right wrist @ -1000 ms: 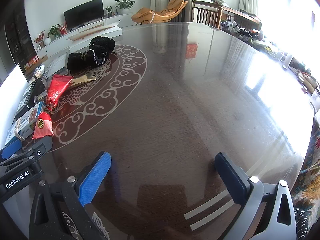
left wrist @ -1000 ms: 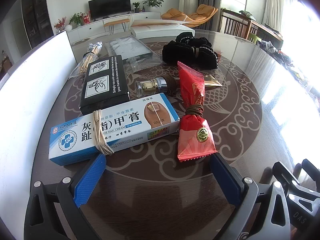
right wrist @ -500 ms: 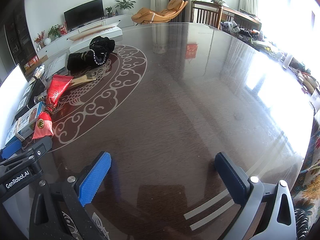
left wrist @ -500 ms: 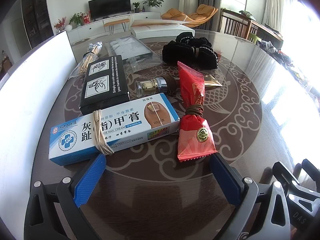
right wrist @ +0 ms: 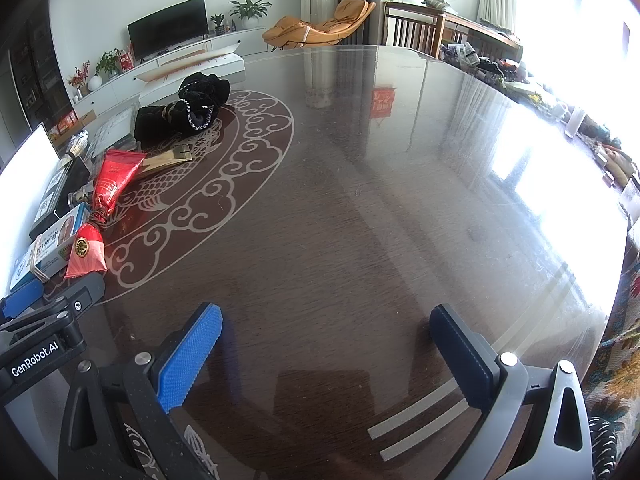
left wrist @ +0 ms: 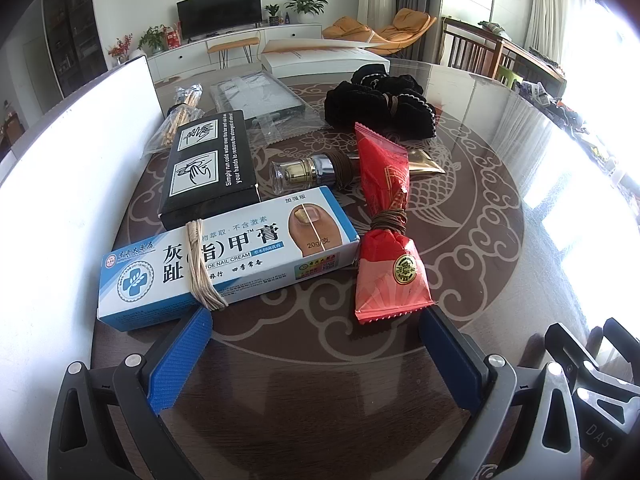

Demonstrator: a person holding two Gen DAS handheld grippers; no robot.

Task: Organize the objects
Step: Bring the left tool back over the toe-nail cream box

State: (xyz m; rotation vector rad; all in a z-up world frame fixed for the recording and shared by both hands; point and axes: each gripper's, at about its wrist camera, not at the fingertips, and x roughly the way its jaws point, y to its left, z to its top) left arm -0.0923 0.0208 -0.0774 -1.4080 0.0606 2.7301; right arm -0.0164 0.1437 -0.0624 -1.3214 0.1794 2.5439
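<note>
Left wrist view: your left gripper (left wrist: 316,320) is spread wide, empty; ahead, the light, stiff cream box (left wrist: 228,256) suits gripping across its narrow sides.

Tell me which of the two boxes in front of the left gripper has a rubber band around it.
The blue and white nail cream box, nearest the left gripper, has a tan band around its left part. The black box behind it has none.

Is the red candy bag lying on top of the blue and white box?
No, the red bag lies on the table beside the box.
</note>
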